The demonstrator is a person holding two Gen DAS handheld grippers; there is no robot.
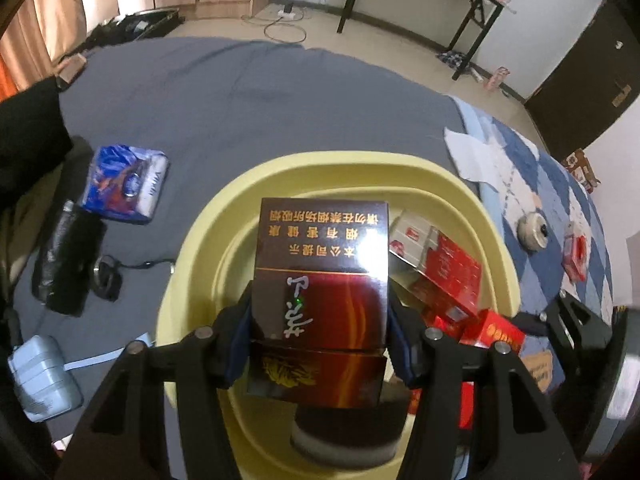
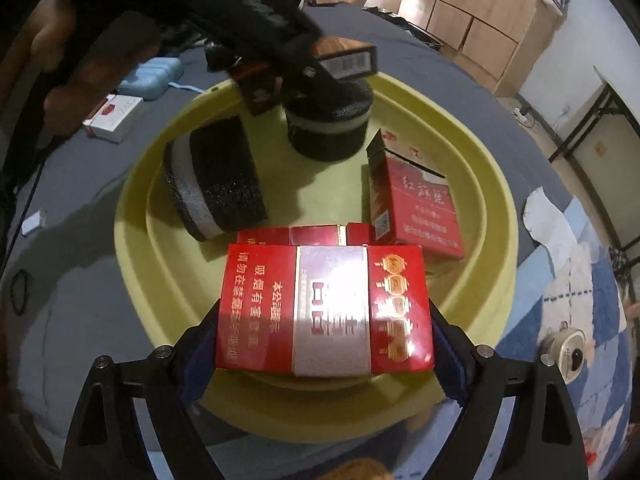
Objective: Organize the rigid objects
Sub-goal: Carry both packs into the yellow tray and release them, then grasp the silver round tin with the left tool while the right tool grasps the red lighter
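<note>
Cigarette boxes: left tool [image 1: 320, 328] clamps brown pack [image 1: 320, 280] (hiding basin [image 1: 460, 184]), right tool [image 2: 325, 334] clamps red pack [image 2: 324, 308].

Black fingers [image 1: 236, 320] — blue pads, silver screws

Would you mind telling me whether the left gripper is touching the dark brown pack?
Touching: the left wrist view shows the left gripper clamping the dark brown pack on both sides.
</note>
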